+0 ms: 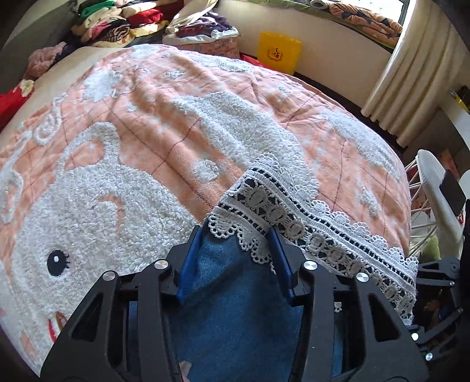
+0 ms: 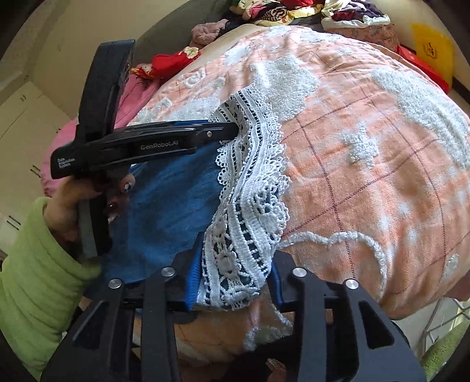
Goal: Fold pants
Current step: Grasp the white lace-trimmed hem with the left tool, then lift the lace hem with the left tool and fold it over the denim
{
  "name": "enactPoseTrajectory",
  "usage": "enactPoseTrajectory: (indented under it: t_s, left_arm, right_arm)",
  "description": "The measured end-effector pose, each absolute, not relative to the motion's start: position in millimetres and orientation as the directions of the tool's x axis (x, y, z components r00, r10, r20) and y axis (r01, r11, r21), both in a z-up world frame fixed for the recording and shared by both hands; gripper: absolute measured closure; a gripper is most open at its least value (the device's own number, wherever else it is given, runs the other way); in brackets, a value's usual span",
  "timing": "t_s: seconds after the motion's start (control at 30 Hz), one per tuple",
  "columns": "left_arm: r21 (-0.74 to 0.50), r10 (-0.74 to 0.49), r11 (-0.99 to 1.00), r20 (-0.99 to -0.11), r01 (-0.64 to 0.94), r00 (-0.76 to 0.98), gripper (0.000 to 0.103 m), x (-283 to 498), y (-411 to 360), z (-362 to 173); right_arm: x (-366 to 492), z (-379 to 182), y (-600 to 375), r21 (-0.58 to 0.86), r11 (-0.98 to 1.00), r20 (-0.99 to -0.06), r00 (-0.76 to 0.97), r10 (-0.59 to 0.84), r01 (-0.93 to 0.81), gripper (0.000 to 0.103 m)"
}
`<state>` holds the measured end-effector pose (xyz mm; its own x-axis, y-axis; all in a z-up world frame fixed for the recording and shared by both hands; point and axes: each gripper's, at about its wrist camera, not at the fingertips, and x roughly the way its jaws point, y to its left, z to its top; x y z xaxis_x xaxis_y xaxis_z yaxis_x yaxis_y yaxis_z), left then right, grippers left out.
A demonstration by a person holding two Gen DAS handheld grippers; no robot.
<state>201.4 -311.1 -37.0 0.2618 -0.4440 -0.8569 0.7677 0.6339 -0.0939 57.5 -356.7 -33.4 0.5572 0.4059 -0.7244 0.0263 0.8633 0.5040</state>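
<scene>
Closest to the left wrist camera, the left gripper [image 1: 236, 235] pinches blue pants [image 1: 235, 308] just behind their white lace hem [image 1: 296, 223], blue fabric bunched between its fingers. In the right wrist view, the right gripper [image 2: 236, 264] clamps the lace hem [image 2: 249, 205] farther along the same edge. Only this view shows the left gripper [image 2: 232, 129] from the side, held by a hand [image 2: 73, 202] in a green sleeve [image 2: 35, 282]. The pants [image 2: 167, 202] lie on a peach and white quilt [image 1: 182, 117] over the bed. Beyond it, the left view shows piled clothes [image 1: 117, 20] and a yellow bag [image 1: 279, 51].
</scene>
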Motion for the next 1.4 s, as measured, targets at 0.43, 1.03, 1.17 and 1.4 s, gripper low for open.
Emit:
enactPoseTrajectory:
  t_s: [0.43,1.03,1.17,1.4]
  left_arm:
    - [-0.124,-0.546,0.632,-0.772,0.765,0.325,0.094,182,-280,1]
    - [-0.307,-0.520,0.833,-0.716,0.459,0.465,0.088,170,-77,-5]
    - [-0.391,-0.525,0.850,-0.679,0.353,0.512,0.084,156,-36,-6]
    - [-0.508,-0.507,0.841,-0.616,0.188,0.602,0.077,131,39,9]
  right_arm:
    - [32,5,-348,0.545,0.827,-0.584,0.646,0.492,-0.138,0.078]
    - [55,8,-175,0.376,0.803,-0.691,0.437,0.575,-0.463,0.078]
    - [47,1,-146,0.313,0.801,-0.726,0.416,0.548,-0.510,0.074]
    - [18,-10,-85,0.204,0.711,-0.763,0.346,0.546,-0.674,0.044]
